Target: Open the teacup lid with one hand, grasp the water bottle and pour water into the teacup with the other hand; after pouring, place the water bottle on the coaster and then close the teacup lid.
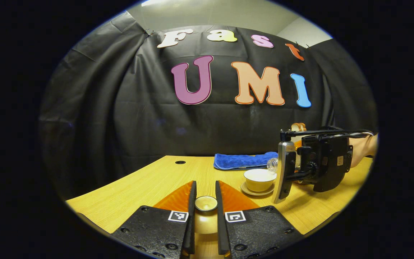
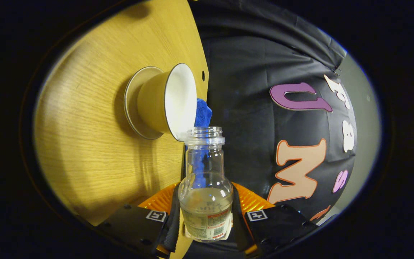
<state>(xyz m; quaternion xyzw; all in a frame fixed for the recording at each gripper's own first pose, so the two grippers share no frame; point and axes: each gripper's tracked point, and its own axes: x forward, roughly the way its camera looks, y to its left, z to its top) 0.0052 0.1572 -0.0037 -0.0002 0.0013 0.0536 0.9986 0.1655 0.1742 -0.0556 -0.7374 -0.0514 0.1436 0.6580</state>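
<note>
While the right tongs (image 2: 204, 219) pinch the water bottle (image 2: 205, 187) by its lower body, both fingers pressed on its sides, the bottle lies tipped on its side with its open neck just at the rim of the teacup (image 2: 167, 102). Its long axis runs roughly level with the table (image 2: 95, 144), mouth toward the teacup and base back between the tongs. From the left gripper view the bottle's mouth (image 1: 272, 164) sits just above and beside the teacup (image 1: 260, 179), which stands uncovered on its saucer (image 1: 257, 190).

The left tongs (image 1: 205, 208) are closed on the teacup lid (image 1: 206, 203), gripping its knob and holding it low over the table, well to the near side of the teacup.

Pouring is the step in hand, I judge. The water pools in the bottle's belly and looks not yet to reach the neck, so the base wants raising slowly, with the mouth kept over the teacup's bowl rather than outside its rim. A steady tilt should avoid a gush; the narrow neck may glug. The lid is best kept away from the teacup until the bottle is set down.

Behind the teacup lies a blue cloth (image 1: 243, 160).
</note>
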